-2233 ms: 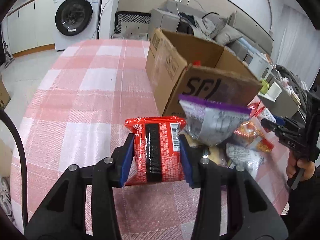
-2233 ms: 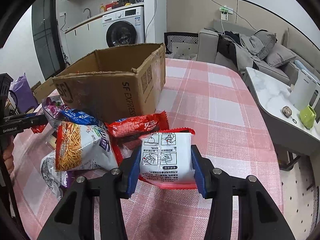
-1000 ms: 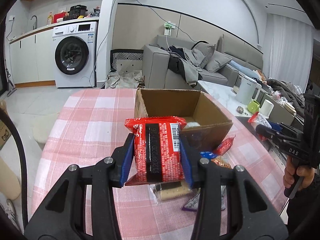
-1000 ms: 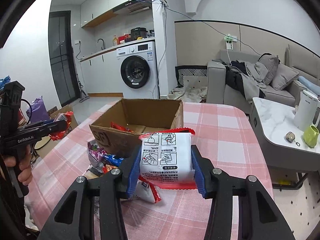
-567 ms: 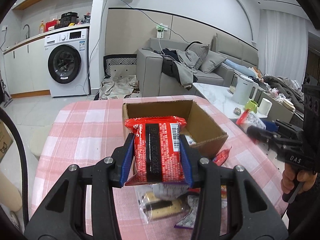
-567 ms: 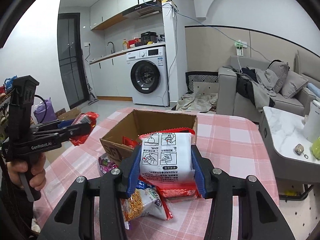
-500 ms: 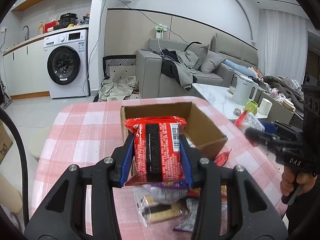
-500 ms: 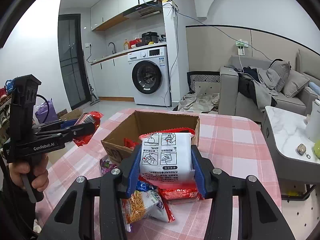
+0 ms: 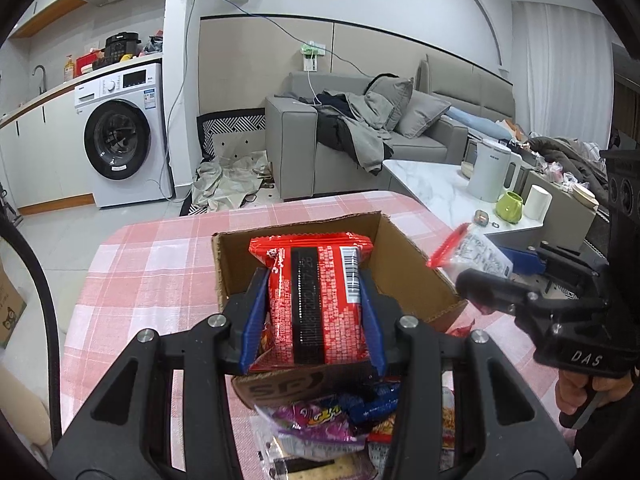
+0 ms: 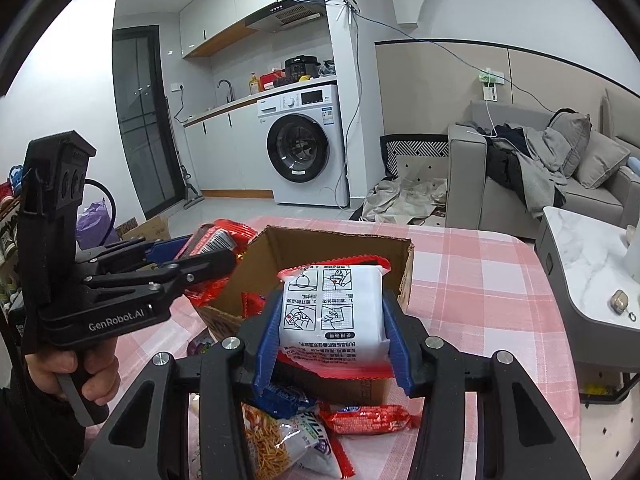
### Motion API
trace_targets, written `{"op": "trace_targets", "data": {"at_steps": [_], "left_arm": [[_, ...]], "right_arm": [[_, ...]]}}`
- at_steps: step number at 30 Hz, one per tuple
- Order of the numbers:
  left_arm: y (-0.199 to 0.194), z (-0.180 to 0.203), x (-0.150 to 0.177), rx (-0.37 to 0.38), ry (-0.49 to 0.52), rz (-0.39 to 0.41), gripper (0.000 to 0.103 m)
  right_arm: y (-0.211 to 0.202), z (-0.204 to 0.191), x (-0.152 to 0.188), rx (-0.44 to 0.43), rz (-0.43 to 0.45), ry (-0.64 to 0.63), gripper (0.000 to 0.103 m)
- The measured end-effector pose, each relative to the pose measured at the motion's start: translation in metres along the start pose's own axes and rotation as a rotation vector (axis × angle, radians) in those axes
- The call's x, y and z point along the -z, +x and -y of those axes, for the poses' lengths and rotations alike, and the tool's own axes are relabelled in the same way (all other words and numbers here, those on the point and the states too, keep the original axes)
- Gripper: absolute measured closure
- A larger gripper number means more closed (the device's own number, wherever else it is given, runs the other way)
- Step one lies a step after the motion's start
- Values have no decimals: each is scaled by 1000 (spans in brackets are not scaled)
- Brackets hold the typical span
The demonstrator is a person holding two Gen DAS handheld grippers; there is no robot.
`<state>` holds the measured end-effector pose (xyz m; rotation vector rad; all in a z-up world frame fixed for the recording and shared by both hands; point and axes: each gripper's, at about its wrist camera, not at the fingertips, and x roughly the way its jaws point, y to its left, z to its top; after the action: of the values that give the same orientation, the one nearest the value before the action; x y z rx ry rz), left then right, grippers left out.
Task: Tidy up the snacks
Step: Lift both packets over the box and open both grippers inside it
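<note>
The left gripper (image 9: 312, 312) clamps a red snack pack (image 9: 316, 300) and the right gripper (image 10: 332, 336) clamps a white snack pack (image 10: 334, 312), both held over the open cardboard box (image 9: 408, 272) on the checked tablecloth (image 9: 152, 264).

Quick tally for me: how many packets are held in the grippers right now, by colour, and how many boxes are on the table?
Red packet, in the left gripper: 1
White packet, in the right gripper: 1
Cardboard box: 1
Total: 3
</note>
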<state>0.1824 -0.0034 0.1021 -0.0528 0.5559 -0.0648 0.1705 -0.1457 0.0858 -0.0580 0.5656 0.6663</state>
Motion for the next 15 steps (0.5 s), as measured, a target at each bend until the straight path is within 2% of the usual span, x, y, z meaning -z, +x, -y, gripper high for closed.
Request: {"op": "trace_targets", "data": {"at_steps": [15], "left_arm": [[65,-7,1,-41,11,-73,63]], "right_arm": [[51,2,-7,-18,-69,5,55]]}}
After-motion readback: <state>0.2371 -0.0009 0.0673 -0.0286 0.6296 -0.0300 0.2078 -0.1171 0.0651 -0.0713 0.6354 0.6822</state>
